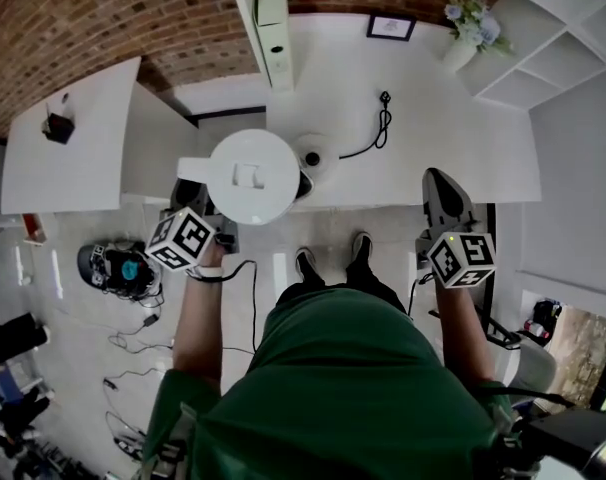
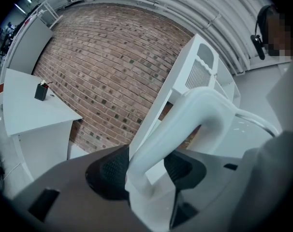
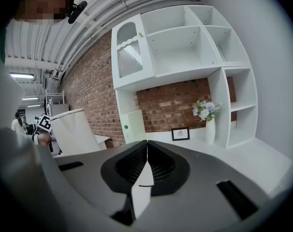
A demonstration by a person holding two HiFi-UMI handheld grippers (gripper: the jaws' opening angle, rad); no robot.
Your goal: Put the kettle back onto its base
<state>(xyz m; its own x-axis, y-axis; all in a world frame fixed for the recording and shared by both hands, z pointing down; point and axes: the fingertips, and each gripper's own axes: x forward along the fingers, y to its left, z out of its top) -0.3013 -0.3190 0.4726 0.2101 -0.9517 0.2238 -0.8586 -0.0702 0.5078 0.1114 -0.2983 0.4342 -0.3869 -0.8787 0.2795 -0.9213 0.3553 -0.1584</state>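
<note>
**A:** Where is the white plastic electric kettle (image 1: 251, 176) sitting?

**B:** It is being held at the front edge of the long white counter (image 1: 463, 118). It is just left of its round white base (image 1: 313, 156), with the lid facing up.

**A:** What is gripping it?

**B:** The left gripper (image 2: 146, 170) is clamping its black jaws around the kettle's curved white handle (image 2: 185, 124). The right gripper (image 3: 146, 161) is hovering well to the right, its jaws pressing together on nothing.
</note>
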